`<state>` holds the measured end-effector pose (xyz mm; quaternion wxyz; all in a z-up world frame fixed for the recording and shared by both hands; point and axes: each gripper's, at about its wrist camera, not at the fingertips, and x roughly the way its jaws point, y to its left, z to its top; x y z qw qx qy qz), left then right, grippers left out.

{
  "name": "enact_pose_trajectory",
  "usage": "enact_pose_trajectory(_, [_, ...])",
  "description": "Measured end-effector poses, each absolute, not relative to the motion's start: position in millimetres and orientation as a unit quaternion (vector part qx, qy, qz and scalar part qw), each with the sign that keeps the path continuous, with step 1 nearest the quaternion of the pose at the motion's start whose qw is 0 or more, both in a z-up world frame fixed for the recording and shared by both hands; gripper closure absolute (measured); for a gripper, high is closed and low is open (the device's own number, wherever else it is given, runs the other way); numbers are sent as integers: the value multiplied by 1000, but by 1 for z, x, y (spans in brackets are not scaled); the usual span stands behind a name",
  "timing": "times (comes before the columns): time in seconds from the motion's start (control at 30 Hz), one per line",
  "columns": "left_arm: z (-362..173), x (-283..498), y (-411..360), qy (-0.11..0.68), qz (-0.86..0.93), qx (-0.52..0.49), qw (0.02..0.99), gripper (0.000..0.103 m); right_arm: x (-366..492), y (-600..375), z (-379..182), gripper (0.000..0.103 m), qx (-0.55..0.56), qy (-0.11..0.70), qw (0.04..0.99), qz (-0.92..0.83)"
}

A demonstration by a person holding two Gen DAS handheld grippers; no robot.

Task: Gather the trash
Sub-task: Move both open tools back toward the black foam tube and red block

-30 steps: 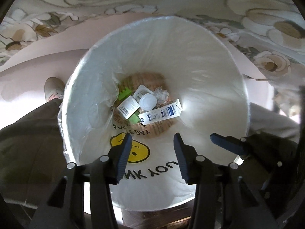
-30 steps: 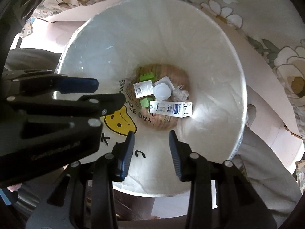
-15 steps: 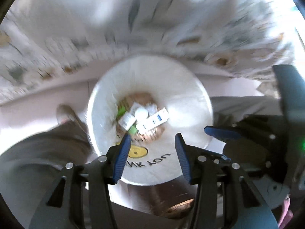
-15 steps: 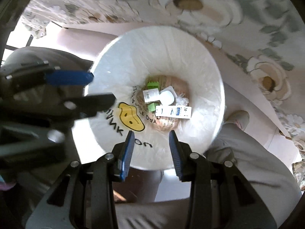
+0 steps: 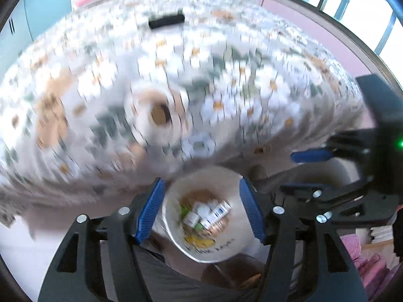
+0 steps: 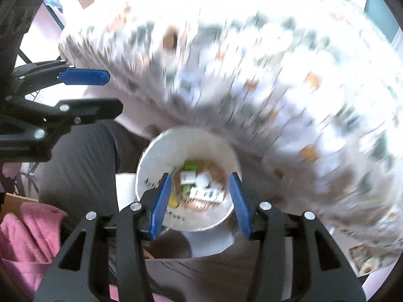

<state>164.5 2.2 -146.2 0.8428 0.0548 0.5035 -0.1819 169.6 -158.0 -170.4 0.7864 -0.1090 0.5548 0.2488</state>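
Both your grippers open over the bin — nothing held.
Only left cam shows a paper roll on the bed; trash sits below right gripper.

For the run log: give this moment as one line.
left gripper: open, empty | right gripper: open, empty | trash bin: below, holds trash
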Motion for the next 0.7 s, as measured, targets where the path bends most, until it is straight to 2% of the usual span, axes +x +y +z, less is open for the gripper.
enact_pose_trajectory(0.17, [-114, 179, -1, 466, -181, 90, 862, 30, 180, -169, -125, 50, -114, 515, 815, 241])
enact_pose_trajectory(0.43, [-72, 204, -4, 422, -181, 138, 878, 26, 204, -177, -68, 50, -134, 469, 843, 227])
enact_pose_trajectory(0.7, [-36, 241, -11, 379, -199, 165, 888, 14, 245, -181, -20, 44, -136, 440, 860, 219])
